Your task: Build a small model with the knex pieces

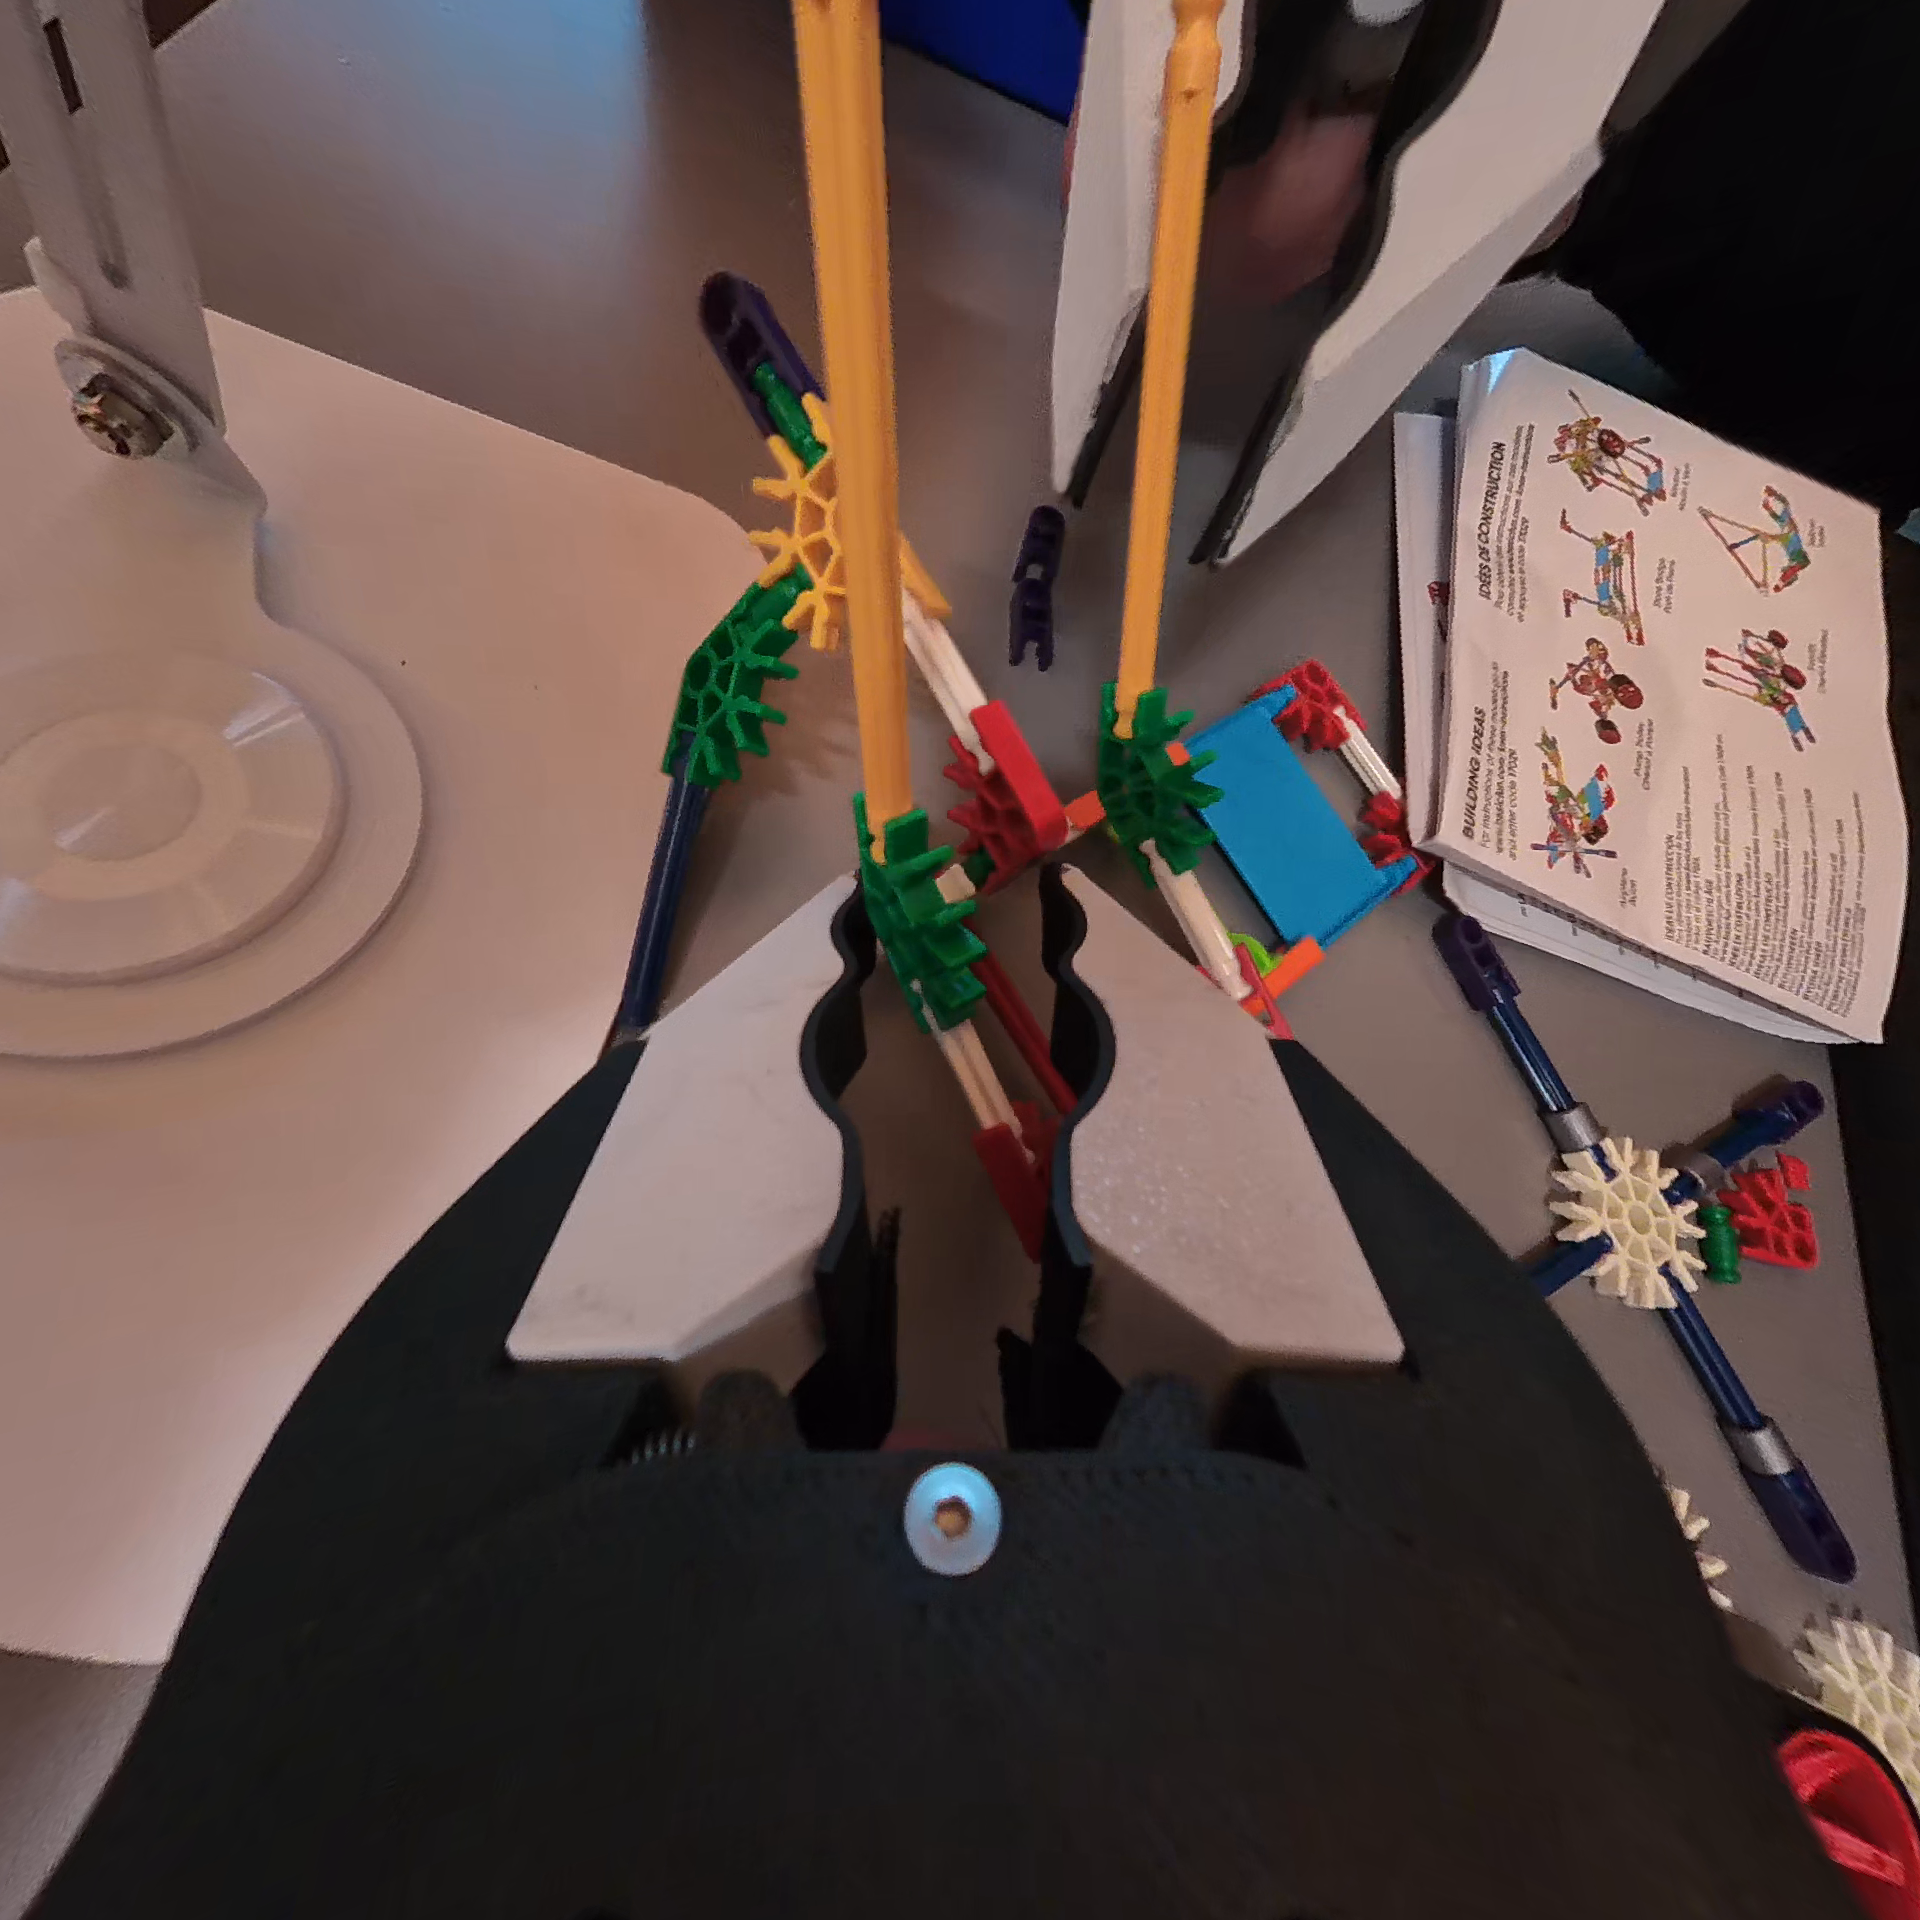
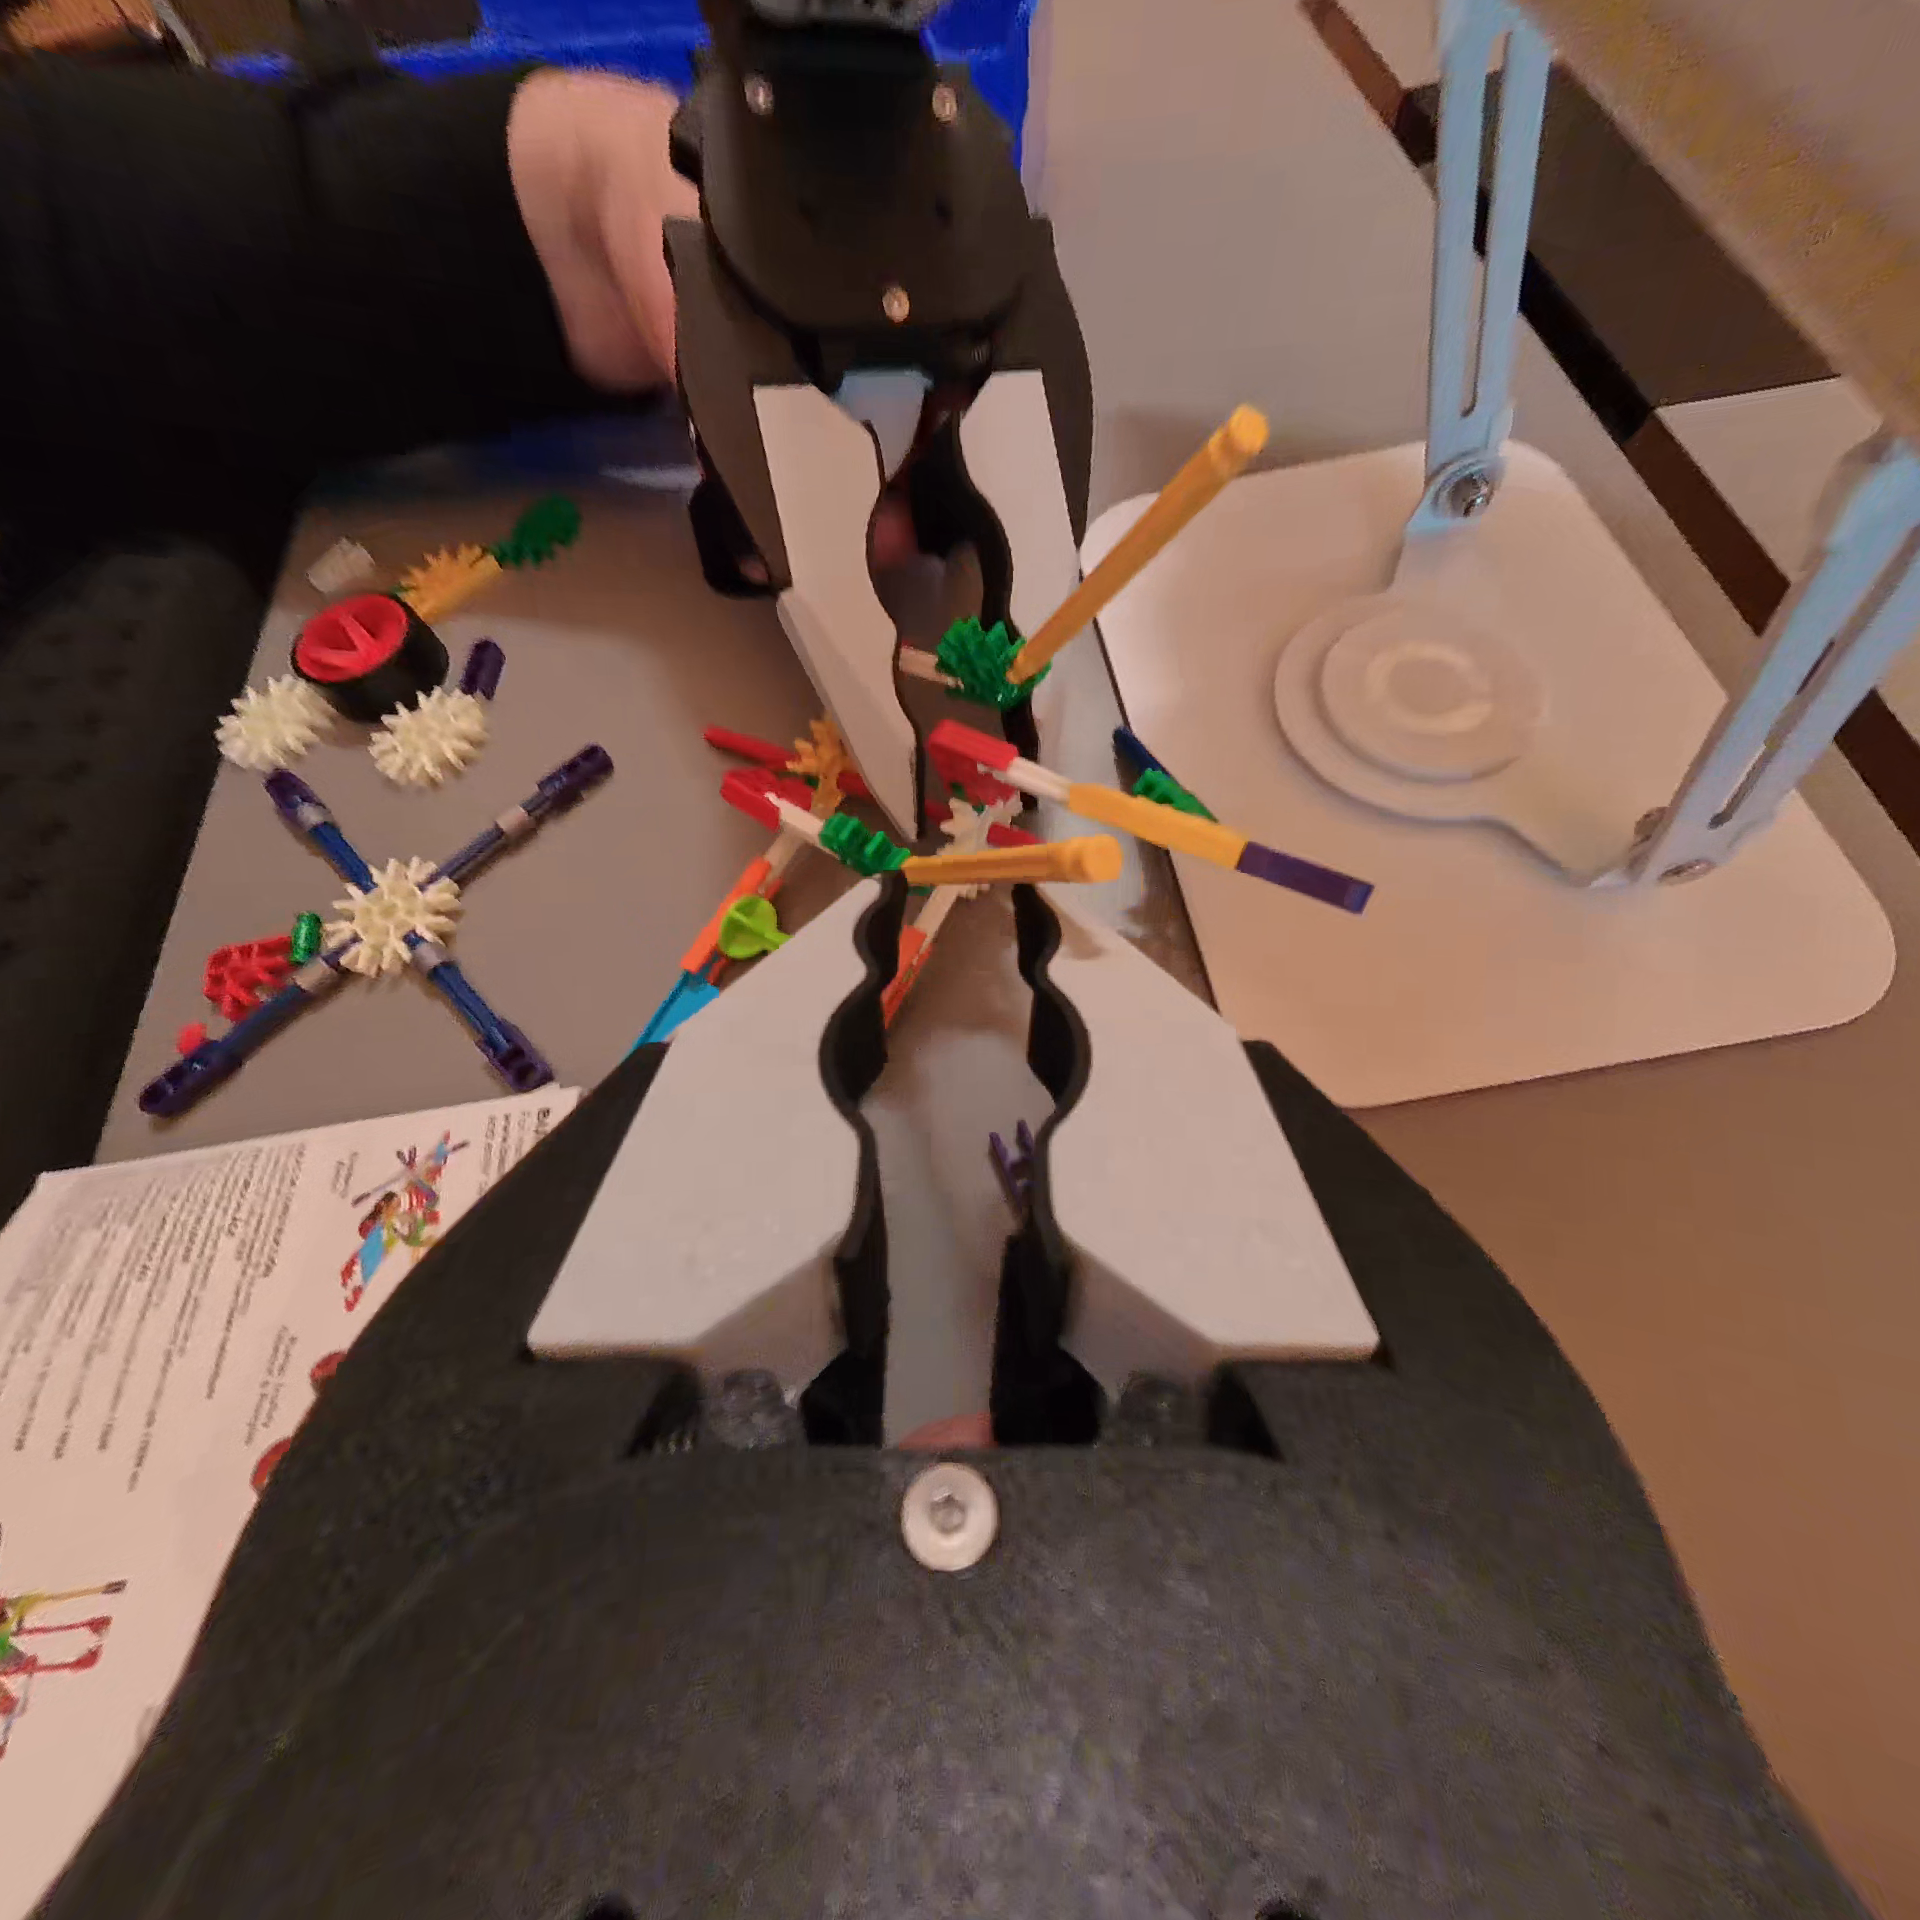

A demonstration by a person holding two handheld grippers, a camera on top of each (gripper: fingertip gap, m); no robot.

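A rod-and-connector model with a blue panel (image 1: pixel 1288 821) stands on the grey table. Two long yellow rods (image 1: pixel 852 416) rise from its green connectors (image 1: pixel 914 925). My left gripper (image 1: pixel 956 883) is shut on the model, its jaws around white and red rods and a green connector. It also shows in the right wrist view (image 2: pixel 961 800). My right gripper (image 2: pixel 948 894) is open and empty, facing the left one just short of the model. A loose purple connector (image 2: pixel 1013 1153) lies on the table under its fingers. The right gripper also shows in the left wrist view (image 1: pixel 1148 520).
An instruction booklet (image 1: pixel 1662 675) lies beside the model. A cross of blue rods on a white connector (image 2: pixel 390 914) and a red-and-black wheel (image 2: pixel 364 649) lie nearby. A white stand base (image 2: pixel 1507 831) covers the table's other side. A person's hand (image 2: pixel 592 229) holds the left gripper. The red-and-black wheel (image 2: pixel 364 649) sits 20 centimetres or so from the ends of my left fingers. The left camera catches it too, in the left wrist view (image 1: pixel 1809 1766).
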